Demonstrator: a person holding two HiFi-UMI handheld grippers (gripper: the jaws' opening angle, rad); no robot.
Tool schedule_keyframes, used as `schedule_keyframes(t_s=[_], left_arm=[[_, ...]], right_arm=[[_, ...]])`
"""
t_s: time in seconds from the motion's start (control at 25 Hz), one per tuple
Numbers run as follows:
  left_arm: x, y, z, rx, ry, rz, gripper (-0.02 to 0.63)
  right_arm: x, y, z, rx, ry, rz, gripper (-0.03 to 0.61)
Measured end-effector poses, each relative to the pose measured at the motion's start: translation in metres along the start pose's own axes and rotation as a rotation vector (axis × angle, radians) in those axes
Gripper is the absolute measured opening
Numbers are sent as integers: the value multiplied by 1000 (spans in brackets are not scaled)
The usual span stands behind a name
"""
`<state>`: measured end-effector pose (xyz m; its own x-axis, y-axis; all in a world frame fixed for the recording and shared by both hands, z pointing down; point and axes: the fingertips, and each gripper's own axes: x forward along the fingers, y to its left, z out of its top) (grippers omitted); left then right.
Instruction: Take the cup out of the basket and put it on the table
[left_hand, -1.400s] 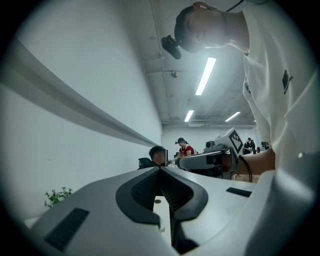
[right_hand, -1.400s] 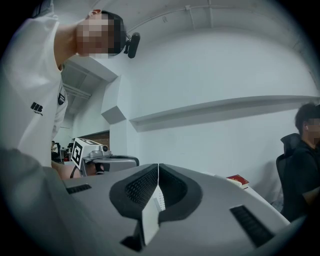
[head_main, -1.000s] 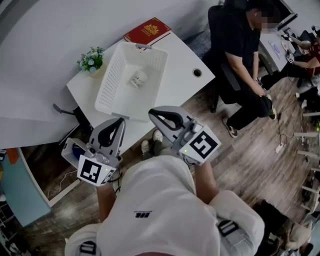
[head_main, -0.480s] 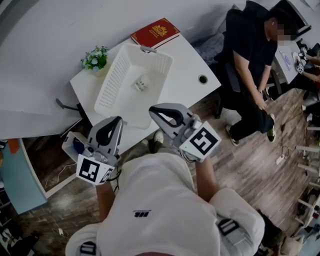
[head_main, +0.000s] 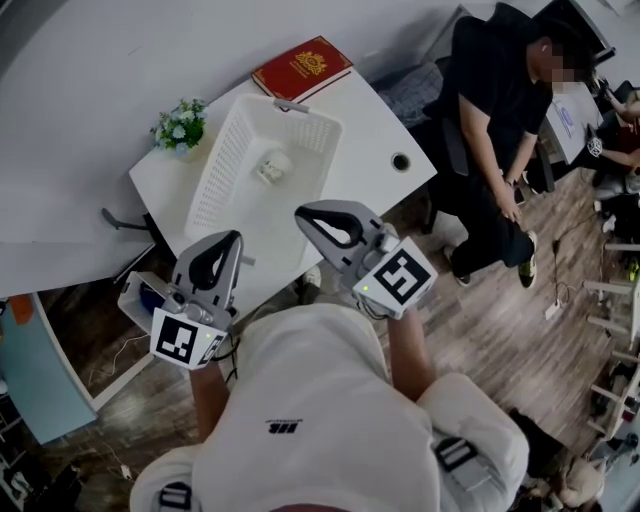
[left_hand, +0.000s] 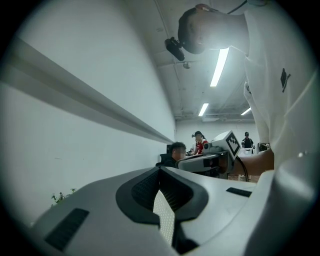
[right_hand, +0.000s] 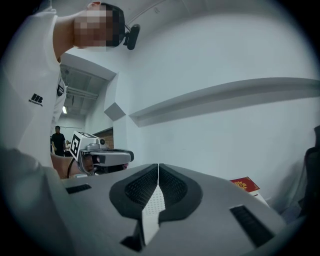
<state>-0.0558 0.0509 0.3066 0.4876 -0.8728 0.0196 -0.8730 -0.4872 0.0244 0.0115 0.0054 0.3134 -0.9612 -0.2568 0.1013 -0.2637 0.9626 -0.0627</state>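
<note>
Two grippers sit nearest, held level in front of the person's white shirt, above the table's near edge. Only the gripper views settle the jaws. The left gripper (left_hand: 161, 172) has its pads pressed together with nothing between them, and the right gripper (right_hand: 158, 167) is clenched the same way, empty.

From the head view, the left gripper (head_main: 226, 243) and right gripper (head_main: 305, 215) both point toward the white basket (head_main: 225, 170), short of it and not touching it. The cup (head_main: 272, 165) lies on the basket floor, small and pale. Neither gripper view shows the cup or the basket, since each gripper's own grey body fills the lower part of its view.

The basket rests on the white table (head_main: 365, 135). A small plant (head_main: 180, 122) stands just beside its left side, and a round hole (head_main: 400, 160) in the tabletop lies to its right. A red book (head_main: 302, 68) lies at the far corner; the right gripper view catches it too (right_hand: 245, 185). A seated person in black (head_main: 495, 110) is beyond the table's right end, on the wood floor (head_main: 480, 330).
</note>
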Motion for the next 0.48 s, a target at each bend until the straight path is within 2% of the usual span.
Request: schedule_keyframes(t_s=[0.24, 0.48], left_arm=[[8, 26, -9, -25, 14, -31, 9], [14, 47, -22, -60, 24, -69, 9]], right_arm=[[23, -12, -4, -4, 42, -42, 15], [43, -26, -24, -12, 139, -94, 15]])
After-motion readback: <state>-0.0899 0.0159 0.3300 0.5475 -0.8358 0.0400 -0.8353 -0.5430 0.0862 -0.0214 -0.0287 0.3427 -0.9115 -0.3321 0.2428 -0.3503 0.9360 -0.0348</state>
